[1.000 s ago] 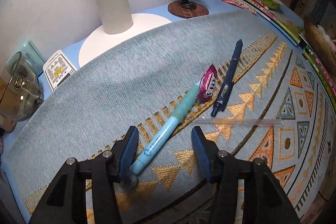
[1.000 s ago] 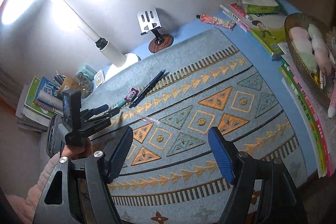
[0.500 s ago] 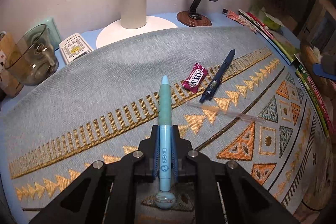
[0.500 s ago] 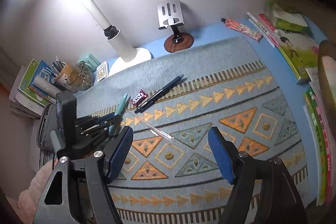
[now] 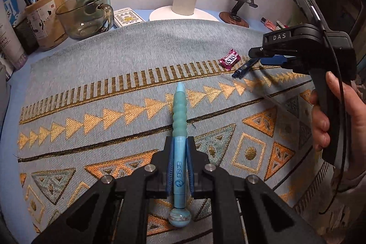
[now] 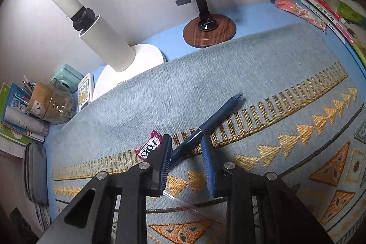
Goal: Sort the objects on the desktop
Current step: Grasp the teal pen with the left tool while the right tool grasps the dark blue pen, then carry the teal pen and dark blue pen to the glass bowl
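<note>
The left gripper clamps a pale-blue pen with ribbed teal grip, tip toward twelve o'clock. The right gripper, jaws closing, straddles a navy pen on the patterned mat.

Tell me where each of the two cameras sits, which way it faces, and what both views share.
Left wrist: on the left gripper, looking down over the patterned grey mat; its fingers clamp a light blue pen; the right gripper and a hand show.
Right wrist: on the right gripper, facing the wall; jaws closing around a dark blue pen, pads not yet touching.
Shared: mat, dark blue pen, magenta candy wrapper, white lamp base.
</note>
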Demonstrator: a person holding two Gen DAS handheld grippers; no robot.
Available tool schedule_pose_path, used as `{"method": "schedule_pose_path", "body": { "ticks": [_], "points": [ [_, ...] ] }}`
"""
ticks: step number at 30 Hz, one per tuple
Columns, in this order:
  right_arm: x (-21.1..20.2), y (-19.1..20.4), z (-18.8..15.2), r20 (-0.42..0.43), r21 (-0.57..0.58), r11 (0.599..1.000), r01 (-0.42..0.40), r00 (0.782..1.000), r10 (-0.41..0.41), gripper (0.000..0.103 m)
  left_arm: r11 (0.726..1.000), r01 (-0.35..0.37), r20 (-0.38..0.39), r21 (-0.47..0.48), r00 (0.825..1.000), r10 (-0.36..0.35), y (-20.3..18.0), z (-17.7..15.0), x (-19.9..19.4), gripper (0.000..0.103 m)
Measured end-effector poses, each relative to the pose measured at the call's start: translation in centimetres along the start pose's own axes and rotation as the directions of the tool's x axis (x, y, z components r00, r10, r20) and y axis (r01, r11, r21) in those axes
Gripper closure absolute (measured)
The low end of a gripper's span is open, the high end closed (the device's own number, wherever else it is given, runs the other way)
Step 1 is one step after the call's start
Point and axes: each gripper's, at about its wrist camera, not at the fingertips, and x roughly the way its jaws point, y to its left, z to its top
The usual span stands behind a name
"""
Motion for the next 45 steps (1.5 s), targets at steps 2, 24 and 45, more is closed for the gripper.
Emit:
{"method": "schedule_pose_path", "body": {
  "ticks": [2, 24, 45],
  "points": [
    [1.1, 0.2, -0.1, -0.03, 0.017, 1.0, 0.005, 1.0, -0.004, 0.074, 1.0, -0.003, 0.0, -0.005, 1.0, 0.003, 0.1, -0.1, -0.2, 0.095],
    [-6.3, -9.7, -7.7, -0.121, -0.259, 0.966, 0.017, 0.991, -0.05, 0.092, 0.997, 0.061, -0.041, 0.041, 0.997, -0.059, -4.1, -1.6, 1.5, 0.095],
    [-8.3, -13.0, -9.3, -0.058, -0.053, 0.998, 0.04, 0.997, -0.043, 0.05, 1.0, 0.005, -0.01, 0.028, 1.0, -0.005, -3.9, -1.7, 2.1, 0.064]
  ]
}}
